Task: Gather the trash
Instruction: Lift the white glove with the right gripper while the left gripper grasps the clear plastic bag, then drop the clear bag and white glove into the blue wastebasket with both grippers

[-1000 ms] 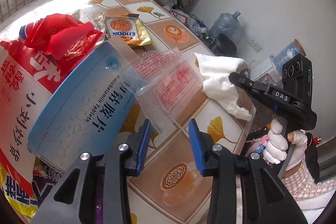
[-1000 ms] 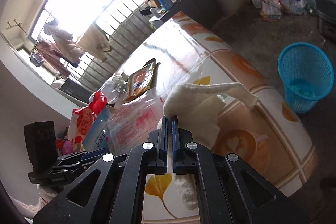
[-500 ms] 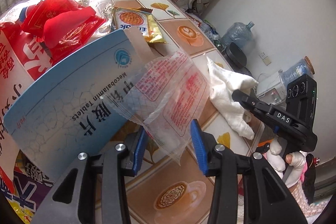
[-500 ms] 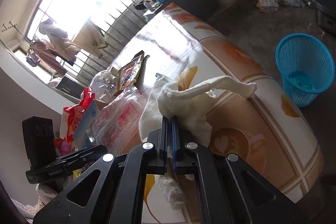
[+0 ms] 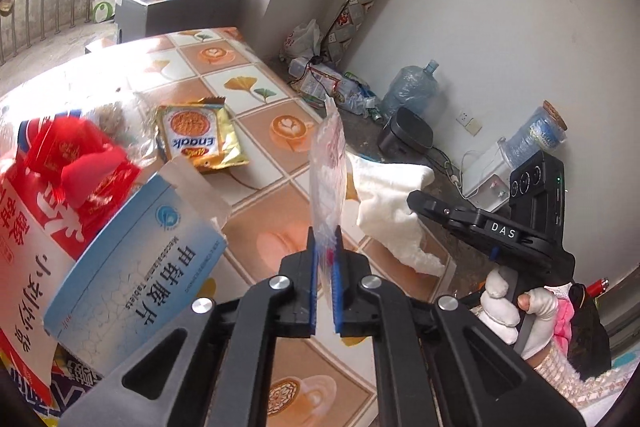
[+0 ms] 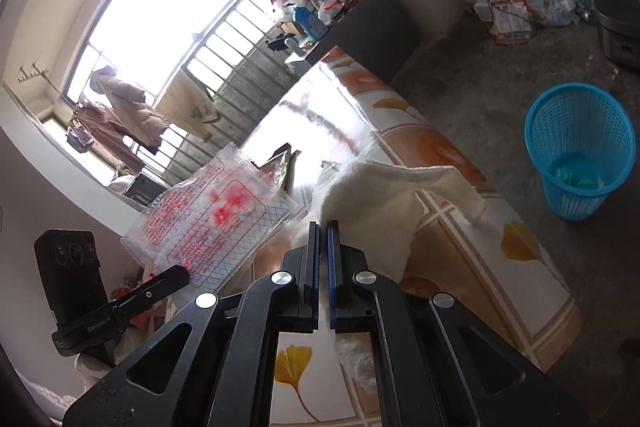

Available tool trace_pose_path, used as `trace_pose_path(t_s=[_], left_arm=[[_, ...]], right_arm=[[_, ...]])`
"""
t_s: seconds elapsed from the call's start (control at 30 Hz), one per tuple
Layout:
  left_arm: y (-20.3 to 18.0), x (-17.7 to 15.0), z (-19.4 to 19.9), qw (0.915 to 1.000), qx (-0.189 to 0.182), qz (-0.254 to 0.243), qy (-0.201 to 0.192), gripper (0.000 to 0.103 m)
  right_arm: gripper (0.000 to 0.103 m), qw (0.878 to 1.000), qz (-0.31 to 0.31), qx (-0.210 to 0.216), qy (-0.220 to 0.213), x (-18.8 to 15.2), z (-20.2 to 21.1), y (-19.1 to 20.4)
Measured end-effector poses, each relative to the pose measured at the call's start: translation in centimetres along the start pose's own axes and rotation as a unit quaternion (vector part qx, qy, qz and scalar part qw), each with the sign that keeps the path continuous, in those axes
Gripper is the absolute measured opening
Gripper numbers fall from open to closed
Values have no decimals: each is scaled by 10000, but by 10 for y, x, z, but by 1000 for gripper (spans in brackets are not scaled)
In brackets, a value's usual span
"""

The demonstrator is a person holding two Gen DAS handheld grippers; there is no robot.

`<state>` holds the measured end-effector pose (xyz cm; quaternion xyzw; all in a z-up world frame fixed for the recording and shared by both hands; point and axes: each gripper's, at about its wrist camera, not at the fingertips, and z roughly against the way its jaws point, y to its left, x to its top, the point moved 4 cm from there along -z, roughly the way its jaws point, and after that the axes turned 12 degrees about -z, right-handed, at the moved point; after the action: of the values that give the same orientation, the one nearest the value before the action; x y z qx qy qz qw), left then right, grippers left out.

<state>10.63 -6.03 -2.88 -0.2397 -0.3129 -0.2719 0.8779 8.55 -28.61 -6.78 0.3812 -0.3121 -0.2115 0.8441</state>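
Only the right wrist view shows the blue basket (image 6: 580, 155) on the floor, right of the table (image 6: 500, 247) and well apart from it. Its far-left corner also shows the left gripper (image 5: 325, 239), jaws pinching a clear wrapper (image 5: 328, 167) lifted off the table. The right gripper (image 6: 323, 227) points at the table's near right edge, jaws pressed on a white cloth (image 6: 376, 195) raised above it. Left of the wrapper lie a blue box (image 5: 132, 267) and a yellow snack packet (image 5: 196, 137).
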Motion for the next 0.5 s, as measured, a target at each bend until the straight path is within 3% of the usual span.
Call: trace_pose_path(t_s=[0.13,0.27,0.5], left_arm=[[-18,37,-11,9992,-127,-372,-86,5],[-43,79,-47,9959,-305,-847,-13,5],[-87,139,-170,9830,-876,-1429,750,6]], right_arm=[[2,9988,-88,-2,-479,32,23,-10],[2,9945,-279,-185,-993,65,42,-33],[2,9831,-959,-693,-1394,118,39,-106]])
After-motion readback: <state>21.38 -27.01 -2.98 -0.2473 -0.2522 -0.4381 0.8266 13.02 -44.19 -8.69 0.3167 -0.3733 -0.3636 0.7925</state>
